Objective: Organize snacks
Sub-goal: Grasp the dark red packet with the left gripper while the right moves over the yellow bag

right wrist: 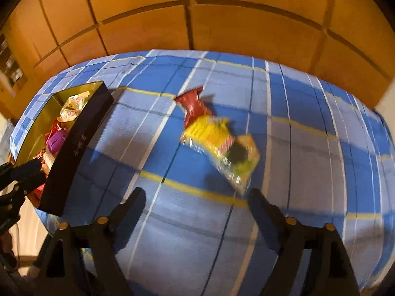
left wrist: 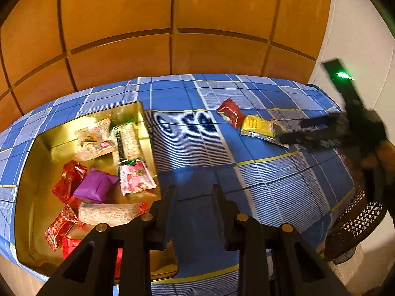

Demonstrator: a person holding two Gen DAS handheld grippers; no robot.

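A gold-lined box [left wrist: 138, 113] sits on the left of the blue checked cloth and holds several snack packets, among them a purple packet [left wrist: 95, 185] and a pink one [left wrist: 137, 176]. It also shows in the right wrist view [right wrist: 74, 148]. A red packet [left wrist: 230, 112] and a yellow packet [left wrist: 260, 127] lie on the cloth to the right. My left gripper [left wrist: 195, 192] is open and empty beside the box's near right corner. My right gripper [right wrist: 196, 197] is wide open, just short of the yellow packet [right wrist: 212, 133] and red packet [right wrist: 193, 103]; it also shows in the left wrist view [left wrist: 298, 130].
The table [left wrist: 202, 153] is covered by a blue checked cloth, with a wooden panelled wall [left wrist: 172, 24] behind it. A perforated dark chair [left wrist: 355, 222] stands at the table's right edge. A white wall [left wrist: 358, 37] is at the far right.
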